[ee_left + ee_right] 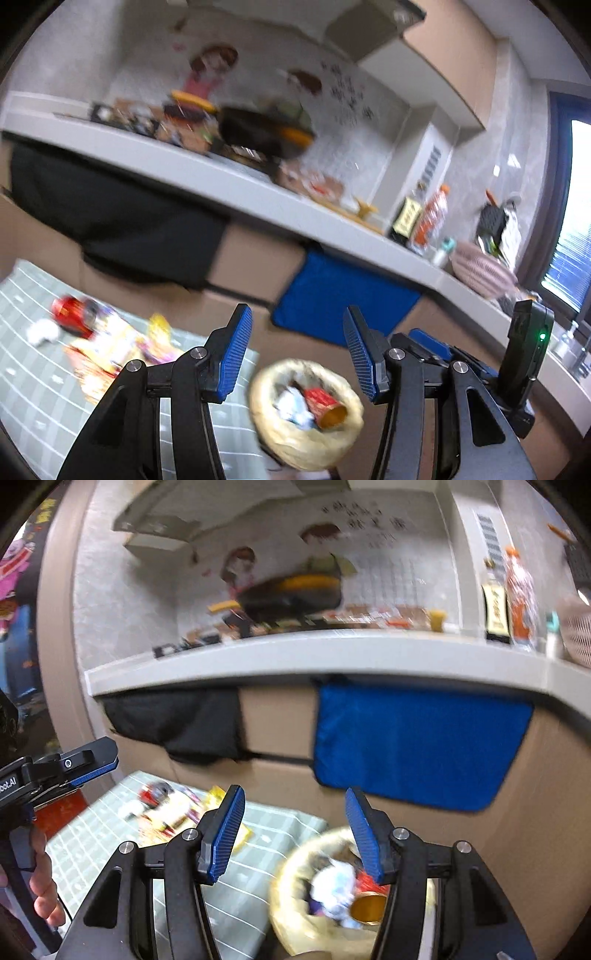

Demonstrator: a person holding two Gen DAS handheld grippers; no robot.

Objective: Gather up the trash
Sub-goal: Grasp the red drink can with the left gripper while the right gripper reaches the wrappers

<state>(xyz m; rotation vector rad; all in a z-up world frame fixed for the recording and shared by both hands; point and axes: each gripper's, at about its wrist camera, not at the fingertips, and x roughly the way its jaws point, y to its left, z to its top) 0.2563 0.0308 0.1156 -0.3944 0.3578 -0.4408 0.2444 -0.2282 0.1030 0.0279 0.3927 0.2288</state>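
My left gripper stands with its blue pads wide apart and nothing between them; through the gap I see the yellow-lined trash bin on the floor, with a red cup and crumpled white paper already inside. To the left of the bin, on the green gridded mat, loose trash lies in a blurred cluster: a red can, a white wad of paper and some yellow and orange wrappers. Beyond them a blue cloth and a black cloth hang from the grey counter edge, and a black pan sits on top among clutter I cannot make out. At the right of this view I see part of the other tool. In the right wrist view, my right gripper is likewise released, its pads spread and empty, with the bin just below and between them; the cup's gold mouth and white paper show inside. The mat with the remaining wrappers lies to the left. The left gripper shows at the left edge, seen from the side, with a hand on its handle below.
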